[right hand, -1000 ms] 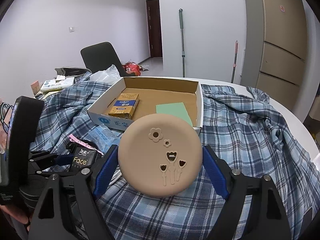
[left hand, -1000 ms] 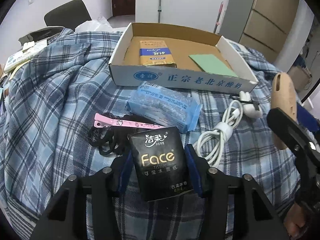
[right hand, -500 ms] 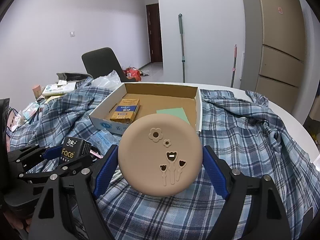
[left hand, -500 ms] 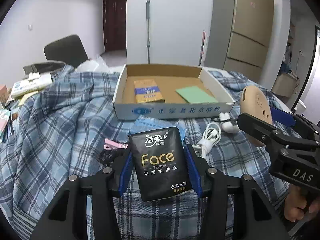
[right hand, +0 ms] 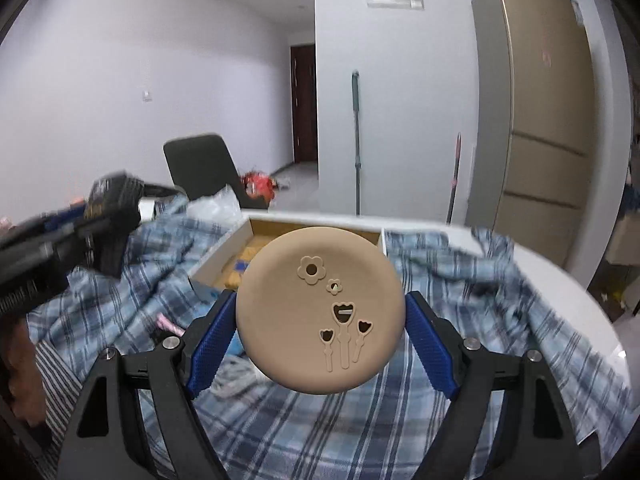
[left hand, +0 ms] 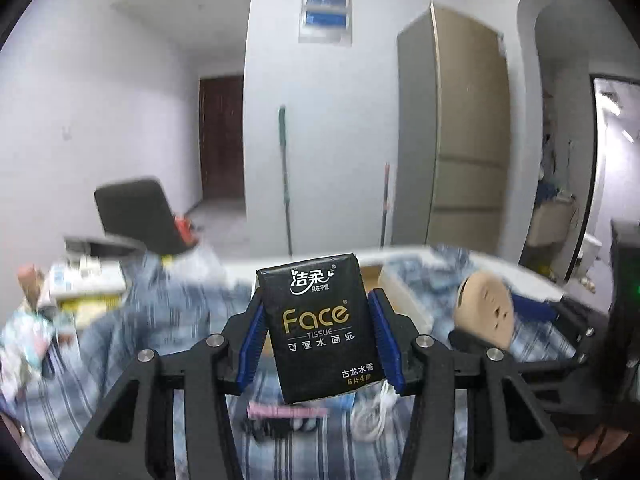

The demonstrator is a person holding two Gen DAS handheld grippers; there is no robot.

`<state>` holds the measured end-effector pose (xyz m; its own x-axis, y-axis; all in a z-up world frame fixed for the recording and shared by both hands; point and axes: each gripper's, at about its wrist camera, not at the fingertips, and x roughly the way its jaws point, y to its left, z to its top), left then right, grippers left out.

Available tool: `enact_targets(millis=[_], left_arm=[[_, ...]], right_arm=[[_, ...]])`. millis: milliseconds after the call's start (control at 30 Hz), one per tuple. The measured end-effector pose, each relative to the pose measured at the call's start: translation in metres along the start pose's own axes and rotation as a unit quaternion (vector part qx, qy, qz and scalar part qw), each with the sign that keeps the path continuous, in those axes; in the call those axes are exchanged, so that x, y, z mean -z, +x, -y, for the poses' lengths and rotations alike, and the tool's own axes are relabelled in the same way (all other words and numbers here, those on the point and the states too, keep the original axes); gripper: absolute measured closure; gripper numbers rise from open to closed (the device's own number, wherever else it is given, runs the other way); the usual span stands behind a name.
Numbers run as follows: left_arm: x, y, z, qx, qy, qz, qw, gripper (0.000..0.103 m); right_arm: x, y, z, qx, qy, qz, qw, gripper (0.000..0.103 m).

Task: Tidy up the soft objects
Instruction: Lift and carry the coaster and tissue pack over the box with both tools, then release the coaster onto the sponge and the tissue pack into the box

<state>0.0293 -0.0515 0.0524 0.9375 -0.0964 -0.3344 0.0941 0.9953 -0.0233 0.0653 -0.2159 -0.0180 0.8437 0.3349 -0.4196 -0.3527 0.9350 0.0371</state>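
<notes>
The left tongs [left hand: 318, 344] are clamped on a black tissue pack [left hand: 320, 326], its blue pads pressing the pack's two sides; the pack stands upright between them, printed face toward the camera, lifted clear of the plaid cloth [left hand: 168, 320] that covers the counter [right hand: 560, 276]. The right tongs [right hand: 320, 326] grip a round tan disc [right hand: 319, 322] by its edges, the face with flower and tulip cut-outs turned to the camera, also held above the cloth. Beyond both, an open cardboard box [right hand: 240, 236] sits on the cloth with a yellow packet [right hand: 236, 268] lying inside it. Under the left tongs, on the cloth, lie a pink strip [left hand: 286, 412] and a coiled white cable [left hand: 376, 416], just beside each other. In the right wrist view the left tongs show at the left edge, blurred, well apart from the disc.
</notes>
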Motion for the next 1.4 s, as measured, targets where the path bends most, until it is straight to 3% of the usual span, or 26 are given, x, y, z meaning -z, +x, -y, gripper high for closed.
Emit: enact_targets(millis=[167, 333, 567, 733, 800, 933, 1167, 1400], left_arm=[[-0.040, -0.002, 0.003, 0.005, 0.009, 0.037, 0.9993, 0.051], [-0.061, 0.003, 0.001, -0.015, -0.003, 0.057, 0.9983, 0.051], [-0.080, 0.041, -0.010, 0.001, -0.012, 0.035, 0.9993, 0.051], [-0.078, 0.080, -0.024, -0.014, -0.022, -0.006, 0.9996, 0.051], [-0.072, 0.097, -0.031, -0.005, -0.016, -0.032, 0.9993, 0.051], [-0.052, 0.127, -0.052, 0.014, -0.049, -0.081, 0.9954, 0.051], [-0.025, 0.169, -0.056, 0.013, -0.036, -0.141, 0.9893, 0.051], [0.002, 0.185, -0.049, 0.012, -0.028, -0.177, 0.9838, 0.051]], right_arm=[[-0.049, -0.006, 0.010, 0.017, 0.018, 0.039, 0.999, 0.021], [-0.091, 0.002, 0.017, 0.047, 0.026, 0.068, 0.996, 0.021], [-0.120, 0.034, 0.024, 0.068, 0.039, 0.083, 0.993, 0.021], [-0.112, 0.065, 0.028, 0.064, 0.047, 0.065, 0.995, 0.021], [-0.102, 0.076, 0.030, 0.055, 0.054, 0.057, 0.995, 0.021], [-0.080, 0.106, 0.027, 0.048, 0.053, 0.008, 0.997, 0.021], [-0.049, 0.150, 0.015, 0.041, 0.025, -0.061, 0.997, 0.021], [-0.029, 0.178, 0.011, 0.017, 0.020, -0.125, 0.992, 0.021]])
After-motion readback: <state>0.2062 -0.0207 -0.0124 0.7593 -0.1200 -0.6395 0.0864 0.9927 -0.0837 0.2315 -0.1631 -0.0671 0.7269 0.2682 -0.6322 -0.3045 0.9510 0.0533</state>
